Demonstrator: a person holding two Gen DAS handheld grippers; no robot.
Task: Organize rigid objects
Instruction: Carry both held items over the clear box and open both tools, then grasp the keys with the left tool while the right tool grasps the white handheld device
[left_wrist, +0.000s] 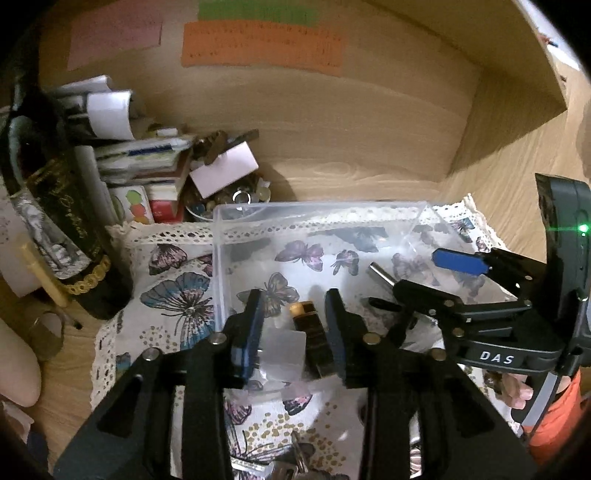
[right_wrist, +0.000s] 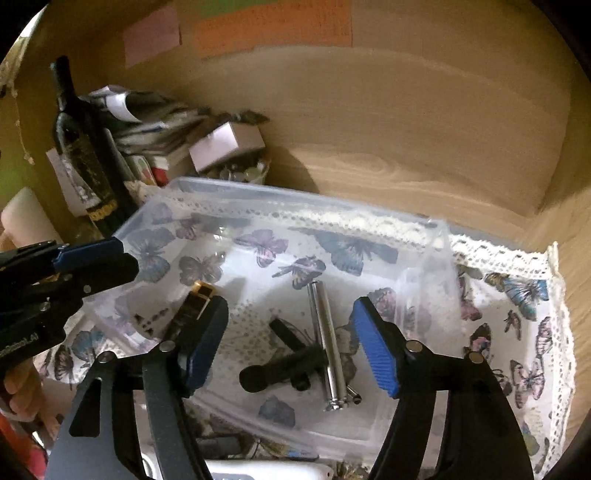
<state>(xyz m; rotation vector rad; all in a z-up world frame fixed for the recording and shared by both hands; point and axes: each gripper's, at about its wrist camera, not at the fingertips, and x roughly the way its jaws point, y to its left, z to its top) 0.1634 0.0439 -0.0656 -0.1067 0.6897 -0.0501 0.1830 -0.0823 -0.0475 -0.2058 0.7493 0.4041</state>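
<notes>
So the left gripper (left_wrist: 293, 325) hangs open over the clear bin's (right_wrist: 295, 201) left end with the dark gold-capped tube (left_wrist: 312, 332) lying lengthwise between its fingers, while the right gripper (right_wrist: 290, 343), also spread, straddles the steel rod (right_wrist: 327, 339).

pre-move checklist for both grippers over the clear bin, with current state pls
1. Left gripper around something: ok. A dark piece with a gold end and a frosted block sit between its fingers; whether they are clamped, cannot tell.
2. Left gripper over the clear bin: ok, its tips are past the near wall.
3. Right gripper empty: ok, jaws wide apart with nothing between the pads.
4. Bin contents lying flat: ok. Silver rod and black part rest on the bin floor, touching each other.
5. Grippers apart from each other: ok in both views.
6. Bin sitting square on the butterfly cloth: cannot tell.
</notes>
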